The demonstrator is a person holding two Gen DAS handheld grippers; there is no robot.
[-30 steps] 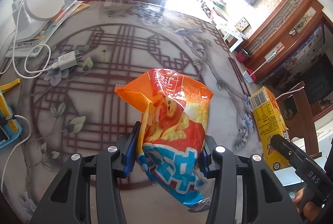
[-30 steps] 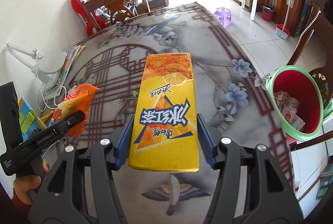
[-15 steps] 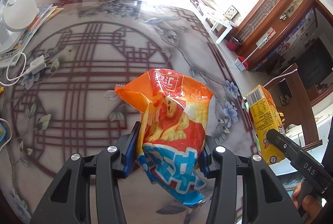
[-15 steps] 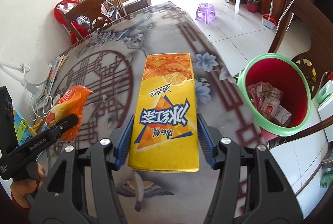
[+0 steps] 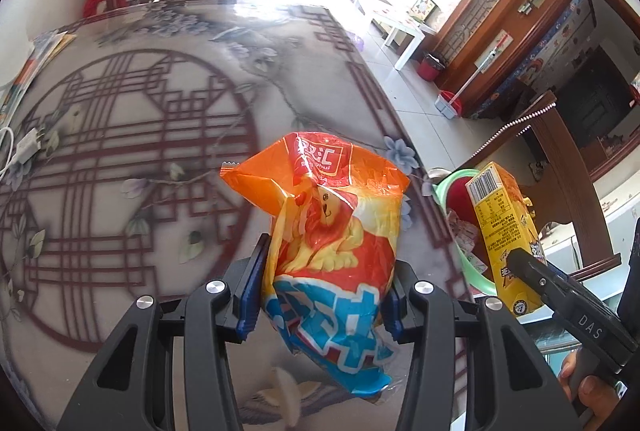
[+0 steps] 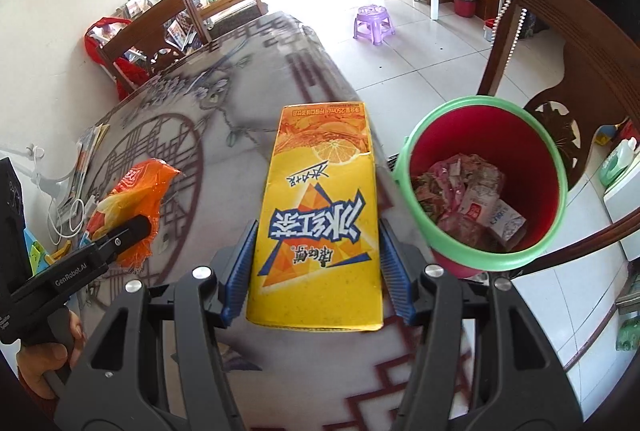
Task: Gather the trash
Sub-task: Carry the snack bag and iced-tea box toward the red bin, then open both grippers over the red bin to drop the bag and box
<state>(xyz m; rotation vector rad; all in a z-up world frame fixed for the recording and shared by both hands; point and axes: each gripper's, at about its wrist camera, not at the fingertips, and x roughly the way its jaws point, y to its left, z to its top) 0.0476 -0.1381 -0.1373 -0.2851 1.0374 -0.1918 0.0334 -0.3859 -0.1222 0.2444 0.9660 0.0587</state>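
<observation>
Both tools have swung toward the red bin (image 6: 484,191), left (image 5: 320,295) clamping the orange snack bag (image 5: 332,243), right (image 6: 316,263) the yellow "250mL" carton (image 6: 320,215).

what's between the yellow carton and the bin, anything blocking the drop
Nothing visible. The right gripper holds the yellow carton over the table edge, and the red bin stands just right of it, mouth open, part full of wrappers.

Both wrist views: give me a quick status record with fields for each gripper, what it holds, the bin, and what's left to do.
left gripper: shut on orange snack bag, over the table
right gripper: shut on yellow drink carton, near the table edge
bin: red with green rim, beside the table, right of the carton, wrappers already inside
remaining: neither item is in the bin yet
</observation>
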